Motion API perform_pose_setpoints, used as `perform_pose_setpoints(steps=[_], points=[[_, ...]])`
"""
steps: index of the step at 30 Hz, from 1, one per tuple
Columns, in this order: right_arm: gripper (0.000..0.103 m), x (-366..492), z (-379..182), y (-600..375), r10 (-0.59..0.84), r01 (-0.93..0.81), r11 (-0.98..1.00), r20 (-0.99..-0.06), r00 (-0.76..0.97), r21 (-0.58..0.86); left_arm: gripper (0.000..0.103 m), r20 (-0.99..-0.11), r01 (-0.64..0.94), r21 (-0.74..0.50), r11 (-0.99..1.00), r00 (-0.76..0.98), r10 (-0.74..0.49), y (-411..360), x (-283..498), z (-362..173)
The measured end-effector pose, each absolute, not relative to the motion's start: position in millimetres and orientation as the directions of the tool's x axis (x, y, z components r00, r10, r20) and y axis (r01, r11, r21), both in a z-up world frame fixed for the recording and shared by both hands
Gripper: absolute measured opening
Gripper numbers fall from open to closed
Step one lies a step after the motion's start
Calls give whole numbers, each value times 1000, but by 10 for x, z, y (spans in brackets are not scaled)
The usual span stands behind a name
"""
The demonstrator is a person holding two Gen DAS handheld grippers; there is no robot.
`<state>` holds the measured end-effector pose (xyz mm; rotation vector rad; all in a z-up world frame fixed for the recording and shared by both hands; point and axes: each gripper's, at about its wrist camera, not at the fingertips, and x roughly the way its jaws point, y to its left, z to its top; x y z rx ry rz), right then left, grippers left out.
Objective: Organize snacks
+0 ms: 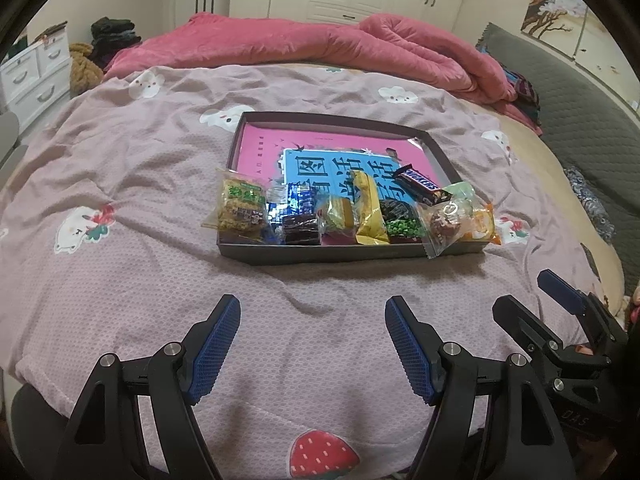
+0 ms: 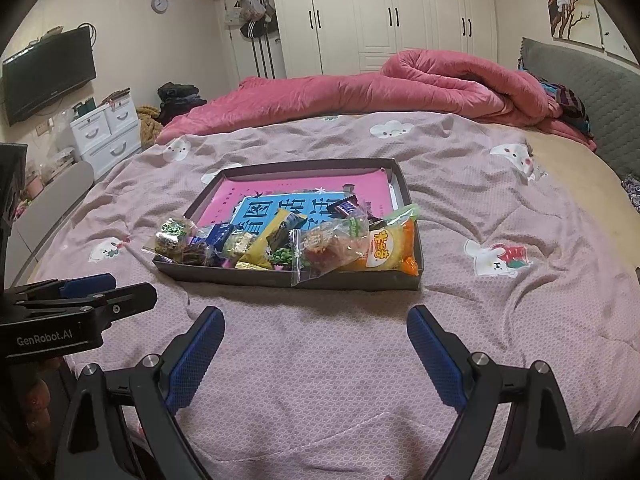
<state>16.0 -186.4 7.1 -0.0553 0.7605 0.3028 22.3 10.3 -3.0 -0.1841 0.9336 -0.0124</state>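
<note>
- Right now both claws hang over bare bedspread (image 1: 160, 184), short of the box (image 1: 352, 254), and neither touches a snack.
- Left claw (image 1: 312, 344): fingers spread wide, nothing between them, only quilt below.
- Right claw (image 2: 316, 356): fingers spread wider, also holding nothing.
- Seen from the left claw, the box lies straight ahead and a little to the right; from the right claw, it lies straight ahead and slightly left. So it sits between the 2, roughly equally near each.
- All the snacks are heaped along the box's near wall, the side closest to both claws; the far half of the box shows only a pink and blue printed sheet (image 2: 256, 196).
- That heap runs crosswise to both claws, so each faces it broadside.
- Nearest the left claw: the green rice-cracker pack (image 1: 242, 208), hanging over the left near corner.
- Nearest the right claw: the clear zip bag (image 2: 328, 248), drooping over the near wall, beside the yellow-orange pack (image 2: 390, 250) in the right corner.
- The chocolate bar (image 1: 420, 186) lies on top, slanted, further back.
- Edges: my guess is the low near wall is the main snag, so a reach should come in over it from above.
- Open room: flat quilt lies on all sides of the box, with the rolled pink duvet (image 2: 420, 80) well beyond.
</note>
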Motion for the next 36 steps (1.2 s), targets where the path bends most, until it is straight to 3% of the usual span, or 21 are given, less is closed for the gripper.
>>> perform_pose_setpoints(steps=[36], points=[[100,225,-25,-1969,261,-247,961,-699,665,124,76,-792,-92,-146,985,607,-61,207,268,-43]])
